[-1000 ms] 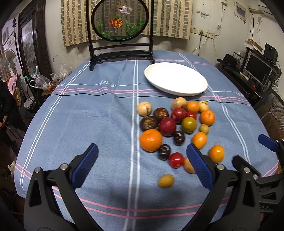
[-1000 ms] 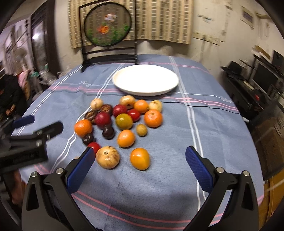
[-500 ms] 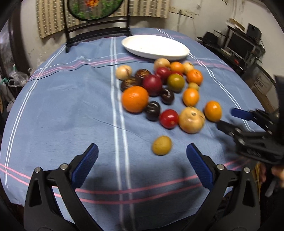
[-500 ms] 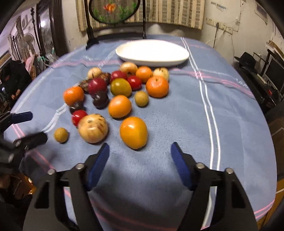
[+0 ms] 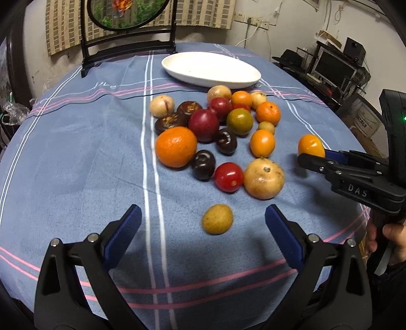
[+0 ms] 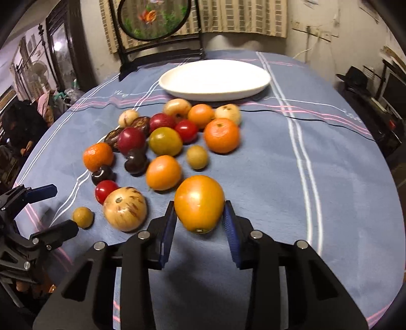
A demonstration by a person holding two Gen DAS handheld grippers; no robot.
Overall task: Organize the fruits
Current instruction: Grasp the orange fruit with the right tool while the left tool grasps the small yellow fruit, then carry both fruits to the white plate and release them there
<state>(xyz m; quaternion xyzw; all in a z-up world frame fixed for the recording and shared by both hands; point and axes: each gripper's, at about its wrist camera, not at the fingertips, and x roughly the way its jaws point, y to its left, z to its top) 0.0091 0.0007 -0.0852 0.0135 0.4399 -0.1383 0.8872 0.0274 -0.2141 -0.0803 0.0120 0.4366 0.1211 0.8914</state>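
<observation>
Several fruits lie in a cluster on the blue tablecloth (image 5: 76,152), in front of an empty white plate (image 5: 210,67) that also shows in the right wrist view (image 6: 215,78). My right gripper (image 6: 199,220) has its blue pads against both sides of an orange persimmon-like fruit (image 6: 199,203) on the cloth; the same fruit (image 5: 310,146) and gripper (image 5: 314,157) show in the left wrist view. My left gripper (image 5: 203,228) is open, with a small yellow-brown fruit (image 5: 217,218) between its fingers, untouched. A big orange (image 5: 176,147) and a tan round fruit (image 5: 264,177) lie nearby.
A black stand with a round goldfish screen (image 5: 127,12) stands at the table's far edge behind the plate. A desk with a monitor (image 5: 332,68) is off to the right. The table's edge curves close on both sides.
My right gripper has moved forward and closed onto the orange fruit. My left gripper has moved in toward the small yellow-brown fruit, which now lies between its open fingers.
</observation>
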